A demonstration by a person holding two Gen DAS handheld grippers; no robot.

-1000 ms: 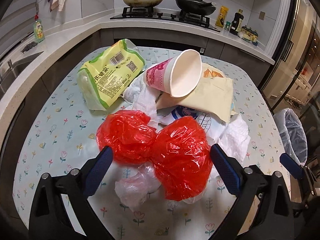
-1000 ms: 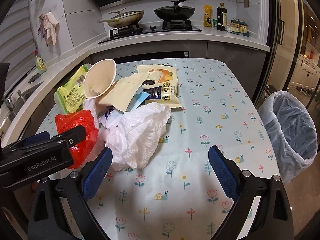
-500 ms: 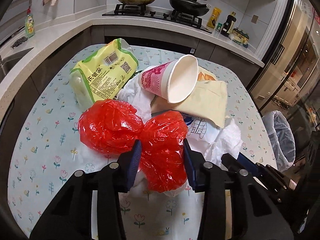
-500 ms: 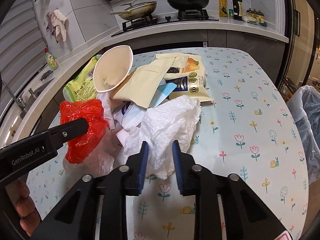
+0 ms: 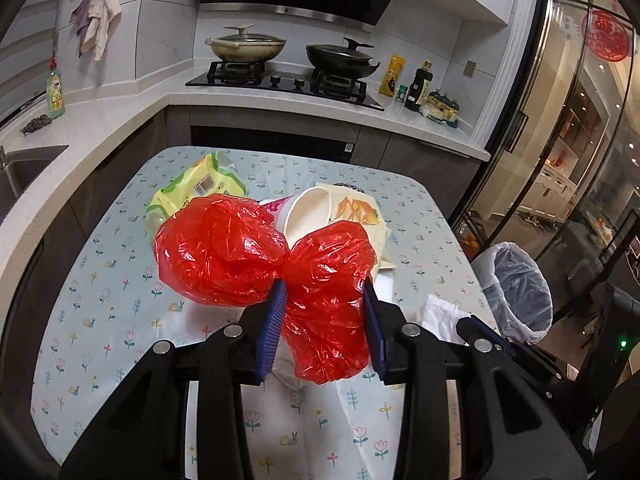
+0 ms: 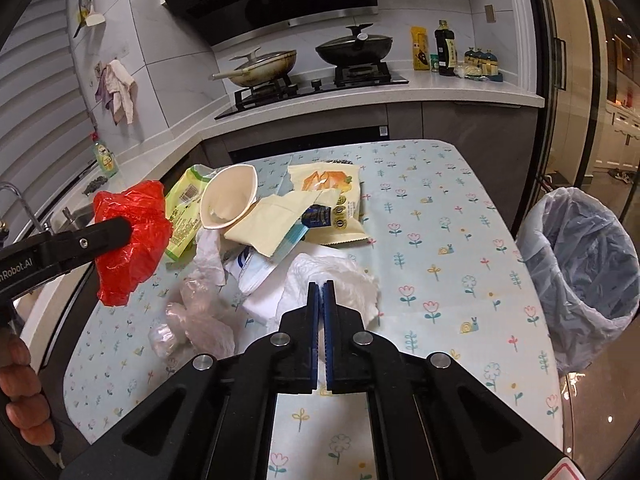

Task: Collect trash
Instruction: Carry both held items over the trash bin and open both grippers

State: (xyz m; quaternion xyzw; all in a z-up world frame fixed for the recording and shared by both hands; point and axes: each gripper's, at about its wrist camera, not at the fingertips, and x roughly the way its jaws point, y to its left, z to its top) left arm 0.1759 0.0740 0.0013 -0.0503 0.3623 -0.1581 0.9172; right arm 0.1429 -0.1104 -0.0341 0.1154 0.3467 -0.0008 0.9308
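Left gripper (image 5: 324,312): clamps red bag (image 5: 264,252) | right gripper (image 6: 321,300): pinches white tissue (image 6: 340,280) | bin (image 6: 580,256): seemingly empty

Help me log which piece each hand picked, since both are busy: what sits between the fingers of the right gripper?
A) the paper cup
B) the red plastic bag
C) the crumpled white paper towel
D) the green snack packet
C: the right gripper has its fingers pinched on the crumpled white paper towel, while the red plastic bag is in the left gripper.
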